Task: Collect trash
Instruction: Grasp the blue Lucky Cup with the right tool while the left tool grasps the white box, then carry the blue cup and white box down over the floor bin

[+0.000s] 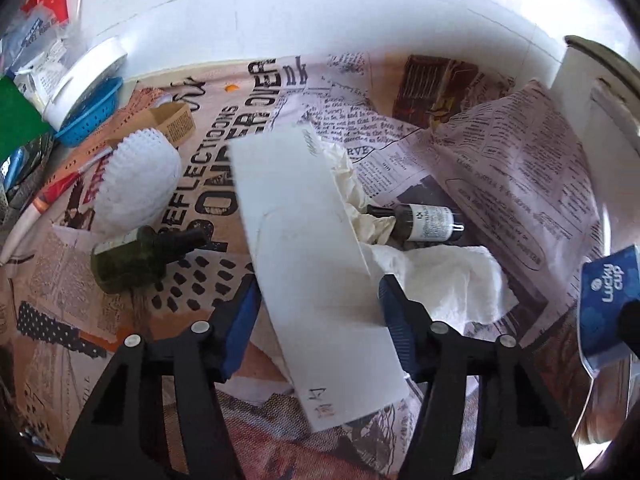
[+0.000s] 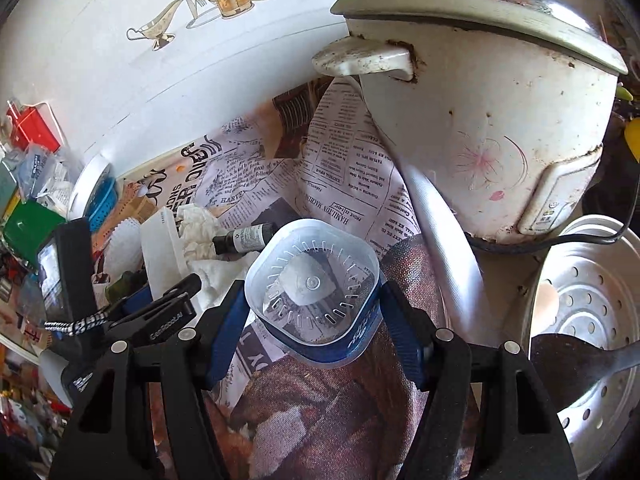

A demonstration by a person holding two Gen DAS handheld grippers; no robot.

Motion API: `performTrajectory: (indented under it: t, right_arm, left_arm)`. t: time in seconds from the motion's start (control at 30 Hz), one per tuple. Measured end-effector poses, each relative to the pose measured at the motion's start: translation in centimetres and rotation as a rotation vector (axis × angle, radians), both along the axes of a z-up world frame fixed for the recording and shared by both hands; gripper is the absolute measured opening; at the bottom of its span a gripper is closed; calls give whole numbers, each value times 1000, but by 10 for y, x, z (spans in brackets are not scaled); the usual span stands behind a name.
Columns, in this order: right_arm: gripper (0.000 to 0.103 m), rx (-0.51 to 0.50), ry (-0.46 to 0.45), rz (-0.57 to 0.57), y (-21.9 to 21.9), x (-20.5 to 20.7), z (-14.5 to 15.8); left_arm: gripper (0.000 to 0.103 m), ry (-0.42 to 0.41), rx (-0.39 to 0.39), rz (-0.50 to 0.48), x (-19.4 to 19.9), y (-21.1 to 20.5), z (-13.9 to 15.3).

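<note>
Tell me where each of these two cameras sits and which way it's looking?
Left wrist: sits on the left gripper, looking down past its fingers at a white box between them, over newspaper-covered counter.
Right wrist: sits on the right gripper, looking down at a clear plastic cup it holds, with a rice cooker behind.
Shared: both show the small labelled bottle, crumpled tissue, and each other's gripper.

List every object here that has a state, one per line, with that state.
Left claw: shut on white box.
White box: held, tilted.
Right claw: shut on plastic cup.
Plastic cup: held, empty.
Green bottle: lying down, capped.
Labelled bottle: lying down, capped.
Rice cooker: lid on.
</note>
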State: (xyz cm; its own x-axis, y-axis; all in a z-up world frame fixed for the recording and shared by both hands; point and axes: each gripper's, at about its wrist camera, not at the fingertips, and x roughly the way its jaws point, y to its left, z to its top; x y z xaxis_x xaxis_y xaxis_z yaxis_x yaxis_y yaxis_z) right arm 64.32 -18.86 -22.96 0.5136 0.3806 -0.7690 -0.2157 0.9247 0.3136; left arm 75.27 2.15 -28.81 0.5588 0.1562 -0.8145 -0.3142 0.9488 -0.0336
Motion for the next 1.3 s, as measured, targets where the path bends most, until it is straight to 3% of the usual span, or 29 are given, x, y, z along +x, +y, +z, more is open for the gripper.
performTrajectory:
  t: [0.23,0.5,0.97,1.17,1.3]
  right_arm:
    - [64,17,-34,-10,9,-20,16]
    - [64,25,-97,-30,30,-74,49]
    - [64,20,-214,-149,106,-262,87]
    - [64,26,-222,-174,130,-327,99]
    - [64,19,-198,-176,134,-355,103]
  left_arm:
    - [51,-55,28,-76,-34,0,33]
    - [51,-145,7,-138,-105,19,79]
    - [51,-287,9,-303,-322,89,130]
    - [51,-282,4,-360,-399,110,142]
    - [51,-242,-16,-369,-427,114,141]
